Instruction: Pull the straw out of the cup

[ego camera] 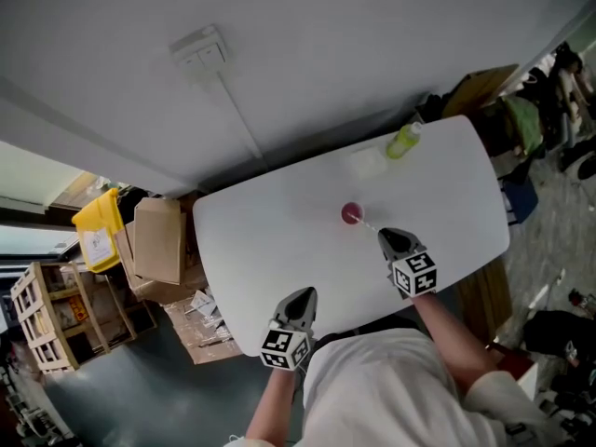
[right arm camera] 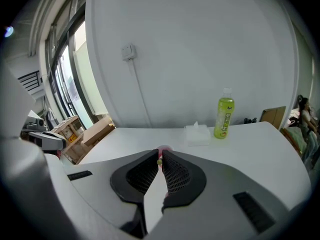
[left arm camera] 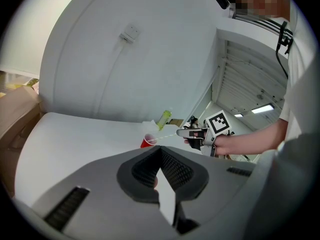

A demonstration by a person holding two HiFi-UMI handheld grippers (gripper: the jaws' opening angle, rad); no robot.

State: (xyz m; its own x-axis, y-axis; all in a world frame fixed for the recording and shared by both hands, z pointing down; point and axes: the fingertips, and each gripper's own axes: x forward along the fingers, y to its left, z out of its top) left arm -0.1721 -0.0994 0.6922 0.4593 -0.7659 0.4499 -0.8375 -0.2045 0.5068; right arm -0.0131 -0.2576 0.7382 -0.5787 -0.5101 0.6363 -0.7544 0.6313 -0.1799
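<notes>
A small red cup (ego camera: 351, 214) stands near the middle of the white table (ego camera: 270, 240). A thin pale straw (ego camera: 366, 223) slants out of it toward my right gripper (ego camera: 385, 236), which is shut on the straw's outer end. In the right gripper view the straw's tip (right arm camera: 159, 161) shows pinched between the dark pads, with the cup's rim (right arm camera: 164, 148) just beyond. My left gripper (ego camera: 304, 295) hangs at the table's near edge, shut and holding nothing. The left gripper view shows the cup (left arm camera: 148, 141), the straw (left arm camera: 168, 135) and the right gripper (left arm camera: 184, 132) ahead of it.
A green drink bottle (ego camera: 404, 142) and a white tissue pack (ego camera: 367, 163) sit at the table's far right side, near the wall. Cardboard boxes (ego camera: 156, 240), a yellow bin (ego camera: 98, 229) and a wooden crate (ego camera: 47, 315) crowd the floor to the left.
</notes>
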